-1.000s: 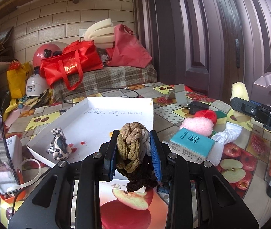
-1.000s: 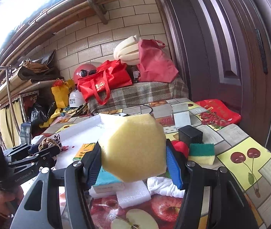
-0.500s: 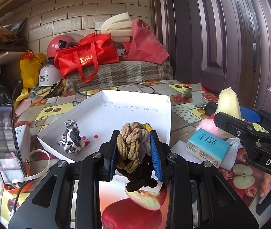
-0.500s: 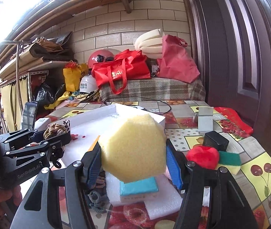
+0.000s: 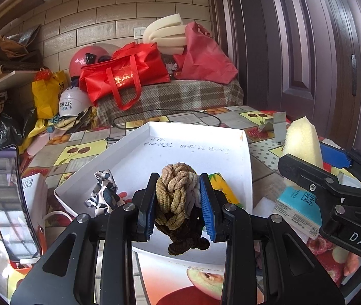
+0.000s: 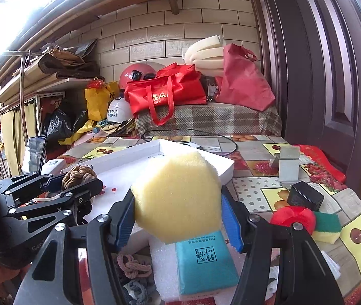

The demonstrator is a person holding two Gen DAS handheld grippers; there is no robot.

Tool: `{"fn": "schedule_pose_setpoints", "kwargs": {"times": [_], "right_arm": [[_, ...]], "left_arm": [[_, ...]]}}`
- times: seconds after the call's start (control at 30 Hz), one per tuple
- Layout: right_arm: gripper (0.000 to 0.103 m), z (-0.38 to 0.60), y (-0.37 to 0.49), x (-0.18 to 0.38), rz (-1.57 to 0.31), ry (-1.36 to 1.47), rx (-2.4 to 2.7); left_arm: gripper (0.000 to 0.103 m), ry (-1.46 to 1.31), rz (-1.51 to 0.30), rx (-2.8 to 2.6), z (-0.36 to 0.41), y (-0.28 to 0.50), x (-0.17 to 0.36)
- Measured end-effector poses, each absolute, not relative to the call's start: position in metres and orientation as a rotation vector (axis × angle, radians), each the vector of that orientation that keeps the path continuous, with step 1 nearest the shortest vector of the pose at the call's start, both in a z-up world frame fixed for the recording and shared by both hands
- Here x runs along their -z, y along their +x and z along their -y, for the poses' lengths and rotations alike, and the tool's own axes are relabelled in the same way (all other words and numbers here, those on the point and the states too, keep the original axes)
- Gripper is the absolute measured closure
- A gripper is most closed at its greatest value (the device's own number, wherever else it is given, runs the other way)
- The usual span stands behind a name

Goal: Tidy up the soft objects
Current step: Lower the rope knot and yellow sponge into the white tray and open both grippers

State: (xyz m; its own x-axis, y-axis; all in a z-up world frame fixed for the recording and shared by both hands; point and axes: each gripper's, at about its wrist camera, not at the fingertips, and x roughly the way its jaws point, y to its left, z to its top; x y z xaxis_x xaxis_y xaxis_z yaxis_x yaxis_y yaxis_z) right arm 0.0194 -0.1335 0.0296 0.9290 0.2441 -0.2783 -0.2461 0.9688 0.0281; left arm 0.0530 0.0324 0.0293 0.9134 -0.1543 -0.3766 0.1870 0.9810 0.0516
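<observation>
Jaws on your left gripper (image 5: pixel 178 203) are clenched on the knotted brown hair-tie bundle (image 5: pixel 176 198); it hangs over the near part of the white tray (image 5: pixel 246 157). Your right gripper (image 6: pixel 178 216) has its jaws grasping the yellow sponge block (image 6: pixel 178 195), pads pressed into both sides, just off the tray's right edge. Inside the tray: a black-and-white patterned scrunchie (image 5: pixel 103 193) near the front-left wall, a yellow pack (image 5: pixel 225 190) near the right wall. On the desk (image 6: pixel 264 188) right of the tray: teal box (image 6: pixel 203 259) on white foam, red plush (image 6: pixel 292 216), green-yellow scrub sponge (image 6: pixel 326 226), black adapter (image 6: pixel 305 195). More hair ties (image 6: pixel 132 267) lie on the desk in front of the tray.
</observation>
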Motion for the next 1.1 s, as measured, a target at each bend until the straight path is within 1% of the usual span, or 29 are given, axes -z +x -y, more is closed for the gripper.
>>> {"fn": "schedule_pose_setpoints", "kwargs": {"times": [0.37, 0.73, 0.93, 1.1], "right_arm": [[0.042, 0.101, 0.057, -0.03, -0.313, -0.008, -0.258], [0.041, 0.074, 0.088, -0.027, -0.372, -0.036, -0.25], [0.041, 0.07, 0.104, -0.022, -0.437, -0.03, -0.243], [0.039, 0.068, 0.116, -0.018, -0.49, -0.021, -0.228]], "left_arm": [[0.073, -0.039, -0.42, 0.074, -0.079, 0.109, -0.027], [0.072, -0.018, -0.458, 0.04, -0.076, 0.143, -0.026], [0.072, -0.023, -0.469, 0.03, -0.078, 0.147, -0.026], [0.071, -0.028, -0.478, 0.013, -0.078, 0.15, -0.026]]}}
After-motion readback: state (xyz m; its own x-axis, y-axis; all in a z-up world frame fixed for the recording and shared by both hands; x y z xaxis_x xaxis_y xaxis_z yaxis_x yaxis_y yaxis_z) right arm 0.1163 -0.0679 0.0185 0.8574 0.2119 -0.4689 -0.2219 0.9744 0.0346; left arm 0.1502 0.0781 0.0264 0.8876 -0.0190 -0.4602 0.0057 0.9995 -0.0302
